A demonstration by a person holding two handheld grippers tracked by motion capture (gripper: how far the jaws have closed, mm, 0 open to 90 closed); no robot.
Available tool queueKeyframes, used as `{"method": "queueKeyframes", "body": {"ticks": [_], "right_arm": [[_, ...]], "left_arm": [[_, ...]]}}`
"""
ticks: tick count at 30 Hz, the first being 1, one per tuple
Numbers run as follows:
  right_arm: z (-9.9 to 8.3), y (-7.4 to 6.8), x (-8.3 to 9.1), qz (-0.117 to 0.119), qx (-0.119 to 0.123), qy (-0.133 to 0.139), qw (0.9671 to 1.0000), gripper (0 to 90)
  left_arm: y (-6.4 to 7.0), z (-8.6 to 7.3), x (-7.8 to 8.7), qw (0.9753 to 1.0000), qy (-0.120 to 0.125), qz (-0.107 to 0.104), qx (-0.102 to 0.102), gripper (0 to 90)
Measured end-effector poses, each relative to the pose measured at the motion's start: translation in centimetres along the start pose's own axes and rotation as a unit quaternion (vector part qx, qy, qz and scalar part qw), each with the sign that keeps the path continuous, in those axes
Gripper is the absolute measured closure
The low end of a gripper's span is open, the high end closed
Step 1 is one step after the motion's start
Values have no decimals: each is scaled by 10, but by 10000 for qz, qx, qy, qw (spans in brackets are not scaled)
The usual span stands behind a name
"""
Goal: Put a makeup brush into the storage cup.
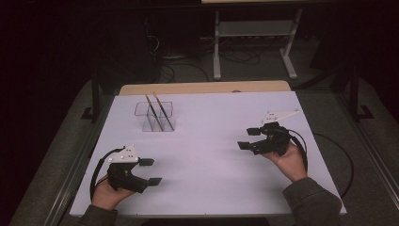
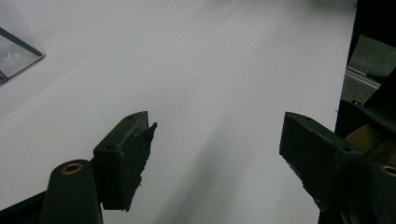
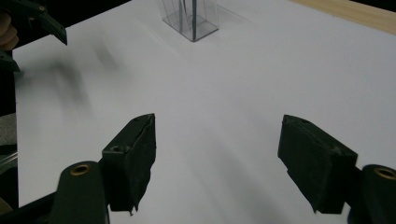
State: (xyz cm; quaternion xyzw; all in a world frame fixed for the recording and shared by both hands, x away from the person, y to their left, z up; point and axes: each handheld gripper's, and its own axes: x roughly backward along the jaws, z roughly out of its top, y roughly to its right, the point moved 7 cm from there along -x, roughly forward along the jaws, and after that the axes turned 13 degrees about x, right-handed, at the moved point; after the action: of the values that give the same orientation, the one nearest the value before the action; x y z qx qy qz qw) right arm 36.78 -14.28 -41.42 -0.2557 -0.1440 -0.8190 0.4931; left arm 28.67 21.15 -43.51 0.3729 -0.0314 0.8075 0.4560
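Observation:
A clear plastic holder (image 1: 155, 116) with two compartments stands on the white table (image 1: 207, 155) at the back left; two thin wooden sticks (image 1: 158, 111) lean in it. My left gripper (image 1: 151, 171) rests near the front left, held by a hand, open and empty, its jaws wide apart over bare table (image 2: 217, 149). At the right my right gripper (image 1: 249, 138) is held by the other hand; it is open with nothing between its jaws (image 3: 217, 158). The holder (image 3: 191, 18) shows far ahead in the right gripper view, and its corner (image 2: 16, 46) shows in the left gripper view.
A wooden strip (image 1: 204, 87) runs along the table's far edge. Beyond it stands a metal frame (image 1: 254, 42) with cables on the dark floor. The other hand's gripper (image 3: 32, 21) shows at the top left of the right gripper view.

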Motion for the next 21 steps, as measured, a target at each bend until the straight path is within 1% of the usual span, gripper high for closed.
{"method": "queueKeyframes", "body": {"ticks": [2, 5, 7, 9, 12, 21], "right_arm": [[-4, 0, 2, 5, -68, 22, 10000, 266], [-10, 0, 5, -17, -94, 30, 9999, 265], [-14, -1, 7, -27, -169, 8, 9999, 260], [-17, -1, 9, -46, -147, 56, 9999, 262], [-21, -2, 11, -62, -186, 62, 9998, 261], [-33, -6, 15, -104, -230, 39, 9997, 259]], "left_arm": [[0, 1, 0, 10000, 23, 5, -10, 241], [1, 1, 0, 10000, 48, 8, -6, 241], [0, 1, 0, 10000, 42, 21, -27, 240], [1, 1, 0, 10000, 36, 27, 5, 239], [1, 1, 0, 10000, 60, 28, 51, 238], [1, 1, 1, 9999, 87, 58, 51, 239]]}}
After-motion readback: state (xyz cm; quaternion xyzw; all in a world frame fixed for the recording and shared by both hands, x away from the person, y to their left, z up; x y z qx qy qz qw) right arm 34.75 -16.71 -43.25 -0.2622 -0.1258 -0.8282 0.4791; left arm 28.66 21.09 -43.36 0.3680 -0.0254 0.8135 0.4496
